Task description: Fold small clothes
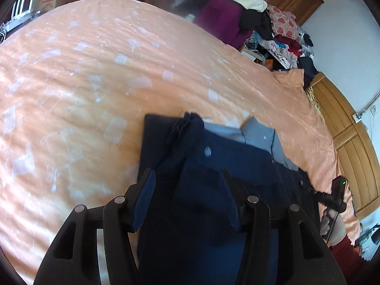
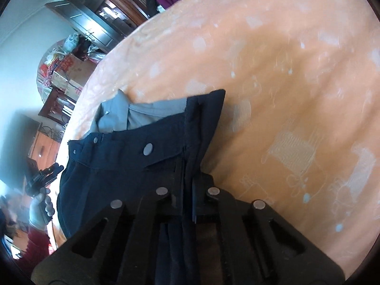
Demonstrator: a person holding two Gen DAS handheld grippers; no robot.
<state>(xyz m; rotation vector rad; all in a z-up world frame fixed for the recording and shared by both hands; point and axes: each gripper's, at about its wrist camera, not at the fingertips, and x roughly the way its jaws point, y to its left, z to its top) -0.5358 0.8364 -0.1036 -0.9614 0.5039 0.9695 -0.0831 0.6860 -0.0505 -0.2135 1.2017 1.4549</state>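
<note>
The shorts (image 1: 213, 166), navy with a grey lining showing at the waist, lie on the orange bedspread (image 1: 95, 83), near edge lifted in both tools. The step in hand looks like carrying that held edge over to make a fold. To do it well, both tools should travel together at one height, keeping the cloth taut between them so no slack bunches under the fold, and the edge should land square on the far one before either grip lets go. The silver snap (image 2: 148, 149) and the waistband give a handy line to aim for.

The left gripper (image 1: 187, 199) points along the bed toward the far side, its fingers standing fairly wide with a thick bunch of navy cloth filling the space between them; it seems to hold that bunch, though how firmly I cannot tell. The right gripper (image 2: 187, 197) is tilted, its fingers drawn close on several layers at a seam, pinching them.

In the right wrist view a gloved hand (image 2: 40, 211) with a red sleeve grips the other tool's handle at the left edge, low and just beside the shorts.
</note>
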